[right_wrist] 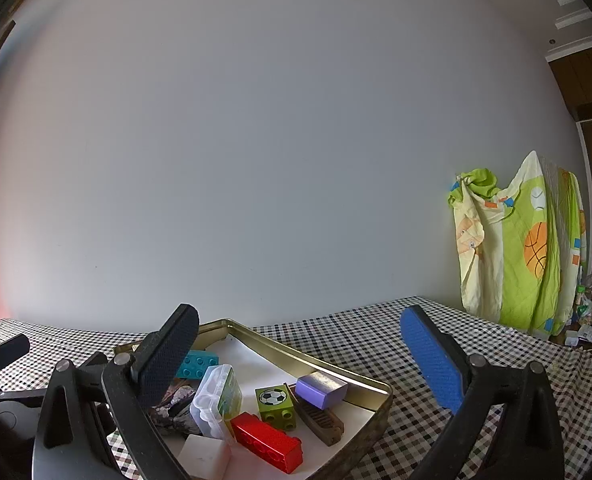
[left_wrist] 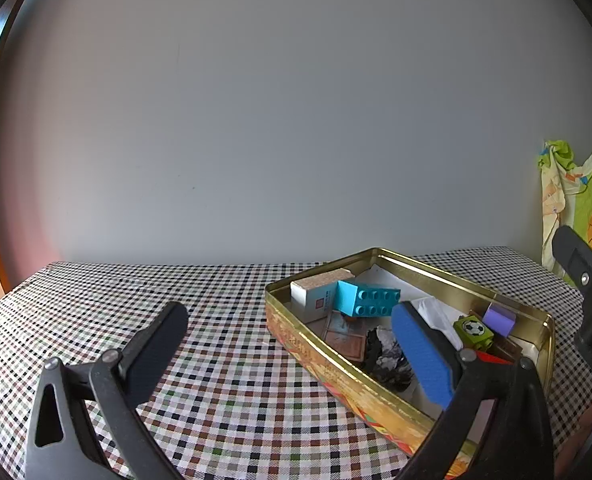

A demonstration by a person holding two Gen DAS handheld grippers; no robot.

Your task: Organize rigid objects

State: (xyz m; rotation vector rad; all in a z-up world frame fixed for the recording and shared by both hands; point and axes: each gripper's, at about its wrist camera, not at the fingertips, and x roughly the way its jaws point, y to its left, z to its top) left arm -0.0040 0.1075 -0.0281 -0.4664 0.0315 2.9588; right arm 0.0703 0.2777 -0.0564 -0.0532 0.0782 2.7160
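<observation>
A: Where do the rigid things sit?

B: In the gold tin (right_wrist: 368, 380) on the checked worktop (left_wrist: 215, 320). From the right wrist view it holds a red brick (right_wrist: 267, 442), a green block with a football print (right_wrist: 275, 404), a purple block (right_wrist: 322, 390), a brown comb (right_wrist: 320, 420), a clear plastic case (right_wrist: 215, 400), a white cube (right_wrist: 205, 456), a teal brick (right_wrist: 195, 364) and a dark crumpled lump (right_wrist: 173, 412).

A: Anything more from the other side?

B: A white carton (left_wrist: 316, 294) leans at the tin's far corner, touching the teal brick.

A: And the left hand-held gripper (left_wrist: 291, 348)?

B: Fingers spread wide, nothing between them. Its blue pad (left_wrist: 422, 354) hangs over the tin; the black one is above the cloth.

A: The right hand-held gripper (right_wrist: 300, 356)?

B: Also spread apart and empty, black finger over the tin's left part, blue finger above bare cloth beside it.

A: Background?

B: A plain wall and a printed green blanket (right_wrist: 528, 256) hanging at the right.
</observation>
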